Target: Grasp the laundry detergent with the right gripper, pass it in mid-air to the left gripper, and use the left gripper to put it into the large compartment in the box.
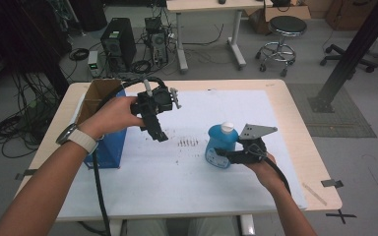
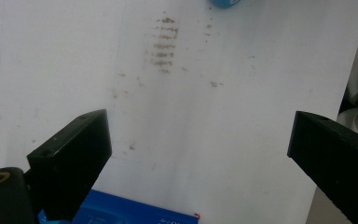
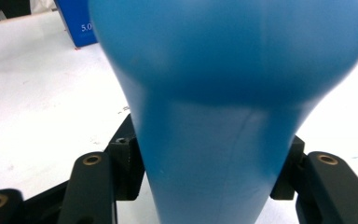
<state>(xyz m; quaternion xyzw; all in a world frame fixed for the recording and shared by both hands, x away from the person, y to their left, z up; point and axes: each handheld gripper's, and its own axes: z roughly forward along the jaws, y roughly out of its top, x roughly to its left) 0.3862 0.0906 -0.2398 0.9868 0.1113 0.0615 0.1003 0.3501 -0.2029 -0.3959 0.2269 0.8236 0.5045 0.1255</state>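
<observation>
Blue bottle (image 1: 220,146) with a white cap stands right of centre on the white-covered surface (image 1: 202,187), clamped low on its body by my right gripper (image 1: 231,156). My right gripper view shows the fingers (image 3: 121,163) pressed against both sides of the blue body, detail the high view hides behind my hand. My left gripper (image 1: 156,132) hangs above the surface, left of the bottle, beside the blue box (image 1: 109,147); its view shows the fingers (image 2: 74,158) wide apart over brown smudges (image 2: 164,45), holding nothing.
</observation>
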